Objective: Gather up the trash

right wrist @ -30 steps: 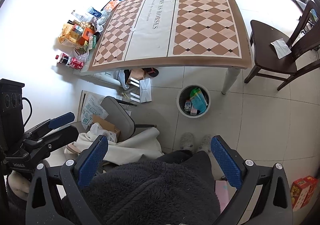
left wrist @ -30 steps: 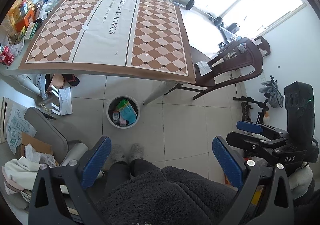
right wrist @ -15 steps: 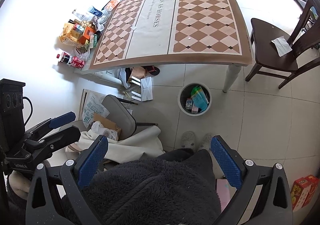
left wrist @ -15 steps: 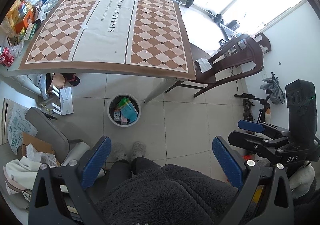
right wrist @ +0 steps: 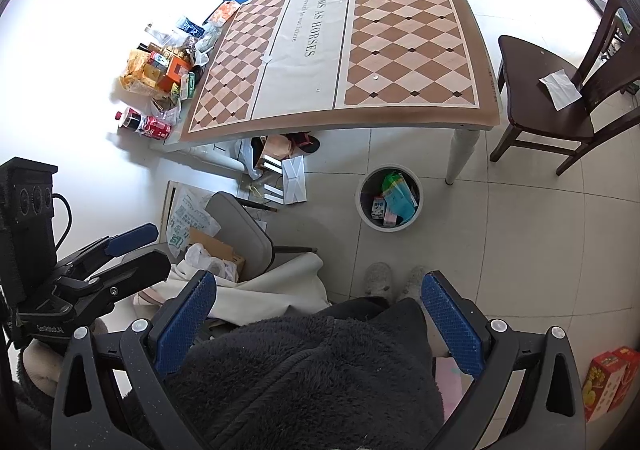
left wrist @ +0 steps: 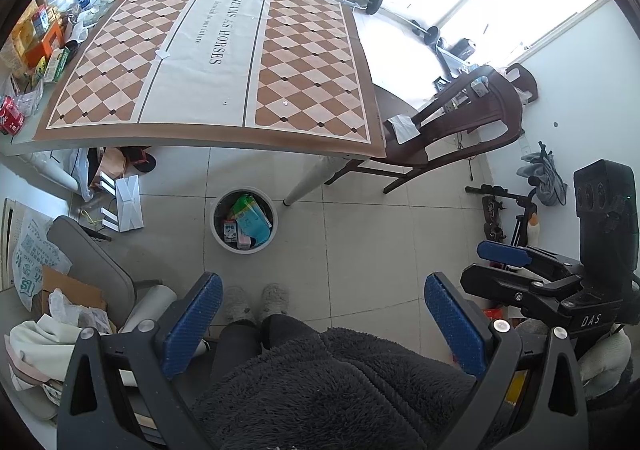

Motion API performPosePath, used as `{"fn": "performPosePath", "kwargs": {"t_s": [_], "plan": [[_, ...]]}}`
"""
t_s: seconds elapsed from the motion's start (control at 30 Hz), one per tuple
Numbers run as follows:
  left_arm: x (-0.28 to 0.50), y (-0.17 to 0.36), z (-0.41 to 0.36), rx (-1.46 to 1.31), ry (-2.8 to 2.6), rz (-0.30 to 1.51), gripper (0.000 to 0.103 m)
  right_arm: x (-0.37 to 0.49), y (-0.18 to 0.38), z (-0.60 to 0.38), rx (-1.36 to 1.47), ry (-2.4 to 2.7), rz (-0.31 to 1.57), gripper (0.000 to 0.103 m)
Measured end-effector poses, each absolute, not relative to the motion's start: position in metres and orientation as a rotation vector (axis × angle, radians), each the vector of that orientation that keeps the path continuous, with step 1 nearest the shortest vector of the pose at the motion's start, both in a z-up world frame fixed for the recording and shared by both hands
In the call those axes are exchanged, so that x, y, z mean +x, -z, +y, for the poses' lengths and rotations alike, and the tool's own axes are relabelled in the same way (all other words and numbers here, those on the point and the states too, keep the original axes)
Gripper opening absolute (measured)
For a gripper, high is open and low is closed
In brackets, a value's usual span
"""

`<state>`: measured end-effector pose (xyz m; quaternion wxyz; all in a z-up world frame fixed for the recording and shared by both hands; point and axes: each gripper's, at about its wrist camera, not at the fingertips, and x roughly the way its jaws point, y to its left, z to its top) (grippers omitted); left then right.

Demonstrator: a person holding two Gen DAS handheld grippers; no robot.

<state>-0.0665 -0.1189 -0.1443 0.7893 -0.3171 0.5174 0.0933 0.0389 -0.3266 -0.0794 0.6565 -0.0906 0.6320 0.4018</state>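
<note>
A round white trash bin [left wrist: 215, 229] [right wrist: 362, 210] stands on the tiled floor by the table's front leg, holding cartons and green and blue wrappers. The table [left wrist: 216, 50] [right wrist: 312, 90] wears a checked cloth; a small white scrap [left wrist: 163, 54] [right wrist: 267, 59] and a crumb [left wrist: 285, 103] [right wrist: 375, 77] lie on it. My left gripper [left wrist: 322, 306] [right wrist: 136, 250] is open and holds nothing, high above the floor. My right gripper [right wrist: 316, 302] [left wrist: 494, 268] is open and holds nothing, level with it.
Packets and boxes [left wrist: 36, 38] [right wrist: 160, 70] and a cola bottle [right wrist: 144, 124] crowd the table's left end. A dark wooden chair [left wrist: 460, 118] [right wrist: 536, 118] with a tissue [left wrist: 404, 128] [right wrist: 560, 84] stands right. A grey chair [right wrist: 240, 230], cardboard and bags lie left. A person's dark fleece [left wrist: 320, 390] fills the foreground.
Almost nothing: both views drift only slightly, and both grippers stay open and empty.
</note>
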Motion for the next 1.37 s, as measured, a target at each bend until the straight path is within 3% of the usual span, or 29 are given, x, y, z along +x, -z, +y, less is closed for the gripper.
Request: {"fn": "performPosePath", "kwargs": {"t_s": [1.37], "plan": [[-0.064, 0.139, -0.13, -0.684, -0.196, 1.108, 0.103, 0.039, 0.077, -0.335, -0.196, -0.916, 1.428, 0.103]]}}
